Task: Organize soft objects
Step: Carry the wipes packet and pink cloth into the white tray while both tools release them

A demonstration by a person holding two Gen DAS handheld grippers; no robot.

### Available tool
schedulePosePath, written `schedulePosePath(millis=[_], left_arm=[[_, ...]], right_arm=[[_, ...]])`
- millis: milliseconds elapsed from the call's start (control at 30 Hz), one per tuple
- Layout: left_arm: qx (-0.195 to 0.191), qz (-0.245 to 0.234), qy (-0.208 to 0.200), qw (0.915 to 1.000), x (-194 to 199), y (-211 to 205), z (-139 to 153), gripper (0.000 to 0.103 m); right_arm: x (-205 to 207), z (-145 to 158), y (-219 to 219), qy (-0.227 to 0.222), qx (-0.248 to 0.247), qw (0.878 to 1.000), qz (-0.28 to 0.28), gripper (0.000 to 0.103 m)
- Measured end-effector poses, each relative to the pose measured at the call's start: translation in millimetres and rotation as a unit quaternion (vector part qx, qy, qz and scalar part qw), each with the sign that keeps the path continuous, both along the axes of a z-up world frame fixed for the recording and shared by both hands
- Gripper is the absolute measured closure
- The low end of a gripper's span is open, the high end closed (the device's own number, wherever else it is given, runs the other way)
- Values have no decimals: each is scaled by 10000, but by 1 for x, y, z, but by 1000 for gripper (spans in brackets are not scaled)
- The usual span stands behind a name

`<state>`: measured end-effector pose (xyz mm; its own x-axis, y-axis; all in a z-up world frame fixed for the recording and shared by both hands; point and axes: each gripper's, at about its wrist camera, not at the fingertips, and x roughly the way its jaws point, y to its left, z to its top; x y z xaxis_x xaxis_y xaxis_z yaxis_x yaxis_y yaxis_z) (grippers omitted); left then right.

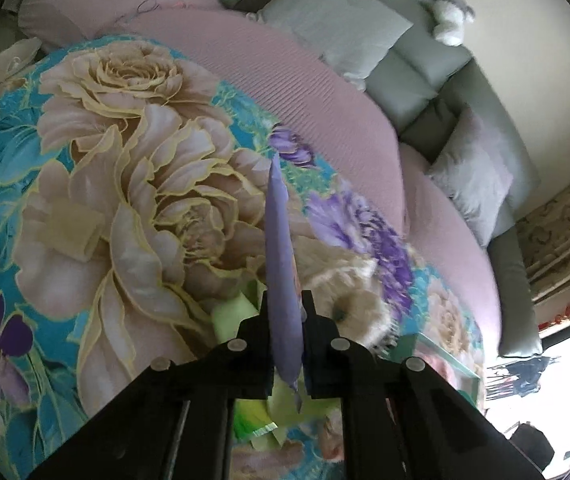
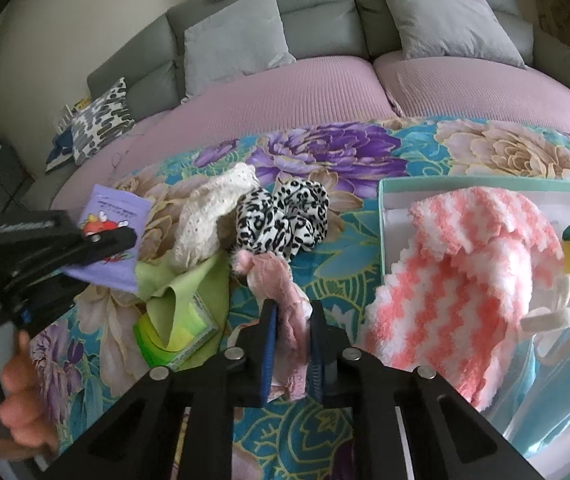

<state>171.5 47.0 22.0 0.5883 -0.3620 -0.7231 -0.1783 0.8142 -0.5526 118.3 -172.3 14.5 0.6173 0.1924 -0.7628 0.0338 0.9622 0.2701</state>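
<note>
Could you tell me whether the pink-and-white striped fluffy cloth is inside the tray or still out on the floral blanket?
Inside: the striped cloth lies within the tray's teal rim.

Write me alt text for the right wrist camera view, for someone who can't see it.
The right gripper pinches a pink lacy cloth over a floral blanket on a pink-covered sofa. At left, the left gripper holds a purple packet; at right, an open box holds a pink-and-white fuzzy cloth.
</note>
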Motion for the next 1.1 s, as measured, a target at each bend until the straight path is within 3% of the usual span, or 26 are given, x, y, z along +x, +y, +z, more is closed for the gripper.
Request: schedulePosePath(millis=[167, 567, 800, 933, 1100], left_arm=[[-51, 17, -203, 9998, -19, 0, 10, 92], [-73, -67, -452, 9989, -32, -1, 14, 92], [-99, -168, -903, 9957, -44, -2, 42, 92], [-7, -376, -1114, 9931, -49, -16, 57, 92], [35, -811, -1267, 9886, -53, -45, 64, 92]], right_arm=[[-2, 4, -1, -62, 78, 9999, 29, 93], [-9, 18, -1, -320, 109, 9994, 92, 95], [-33, 61, -16, -965, 393, 9946, -15, 95], [-50, 85, -32, -1339, 377, 9900, -232, 95], [-63, 98, -56, -1476, 187, 9871, -590, 95]])
